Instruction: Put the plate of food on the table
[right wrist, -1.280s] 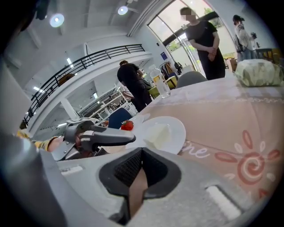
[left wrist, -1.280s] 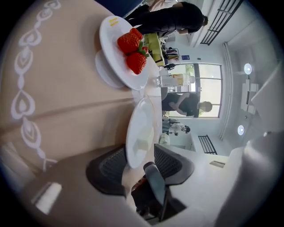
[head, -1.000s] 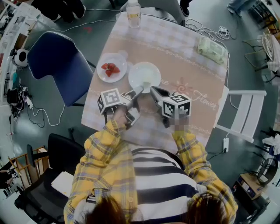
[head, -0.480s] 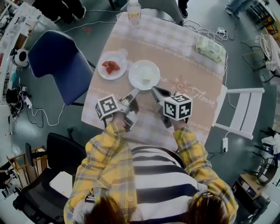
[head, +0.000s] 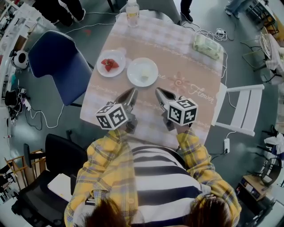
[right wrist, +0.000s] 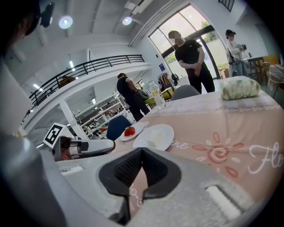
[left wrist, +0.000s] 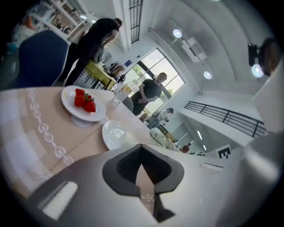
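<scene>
A white plate [head: 142, 72] with a pale portion of food rests on the tablecloth in the middle of the table [head: 195, 84]. It also shows in the left gripper view as the white plate [left wrist: 116, 134] and in the right gripper view as the white plate [right wrist: 155, 136]. My left gripper [head: 132, 92] and right gripper [head: 159, 91] hover side by side a short way in front of it, nearer the person. Both are shut with nothing between the jaws. Neither touches the plate.
A second plate with strawberries [head: 111, 63] sits left of the white one. A water bottle [head: 132, 8] stands at the far edge, a green wrapped package [head: 207, 46] at the far right. A blue chair [head: 60, 66] is left, a white chair [head: 242, 111] right. People stand beyond the table.
Both grippers have drawn back from the white plate's near rim toward the person. The left jaws have shut. The plate stays on the table.
</scene>
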Demonstrator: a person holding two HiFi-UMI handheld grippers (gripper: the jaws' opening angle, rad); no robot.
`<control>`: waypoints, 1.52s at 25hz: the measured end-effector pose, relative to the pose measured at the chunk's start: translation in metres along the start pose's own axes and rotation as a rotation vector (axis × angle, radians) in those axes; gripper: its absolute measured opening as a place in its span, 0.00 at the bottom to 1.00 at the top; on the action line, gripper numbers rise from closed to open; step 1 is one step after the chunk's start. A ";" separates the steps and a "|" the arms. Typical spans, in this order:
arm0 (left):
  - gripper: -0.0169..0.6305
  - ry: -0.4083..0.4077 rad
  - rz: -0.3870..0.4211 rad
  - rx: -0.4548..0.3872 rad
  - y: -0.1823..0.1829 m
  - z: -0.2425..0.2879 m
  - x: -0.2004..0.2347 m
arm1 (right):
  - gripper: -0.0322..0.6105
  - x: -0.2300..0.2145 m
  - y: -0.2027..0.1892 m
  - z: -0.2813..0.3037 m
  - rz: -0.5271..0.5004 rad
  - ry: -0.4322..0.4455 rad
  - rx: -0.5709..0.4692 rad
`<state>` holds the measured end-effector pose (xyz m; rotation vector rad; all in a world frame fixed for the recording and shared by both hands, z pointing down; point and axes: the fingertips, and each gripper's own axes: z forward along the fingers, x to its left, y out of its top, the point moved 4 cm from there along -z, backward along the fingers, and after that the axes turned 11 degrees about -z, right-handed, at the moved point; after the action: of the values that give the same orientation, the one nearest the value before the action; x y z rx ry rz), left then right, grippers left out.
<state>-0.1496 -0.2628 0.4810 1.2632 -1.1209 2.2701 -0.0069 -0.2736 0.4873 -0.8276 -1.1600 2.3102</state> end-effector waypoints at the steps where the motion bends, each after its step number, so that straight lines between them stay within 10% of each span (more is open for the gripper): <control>1: 0.02 0.005 0.058 -0.015 -0.002 -0.002 -0.004 | 0.05 -0.001 -0.001 -0.004 0.001 -0.007 -0.006; 14: 0.02 0.035 0.426 -0.075 -0.037 -0.029 -0.033 | 0.05 0.010 -0.032 -0.055 -0.018 -0.051 -0.003; 38: 0.02 0.066 0.377 -0.047 -0.071 -0.044 -0.038 | 0.05 0.030 -0.050 -0.072 -0.039 -0.010 0.009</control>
<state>-0.1118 -0.1804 0.4709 1.0194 -1.4832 2.5080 0.0247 -0.1861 0.4841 -0.7833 -1.1588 2.2888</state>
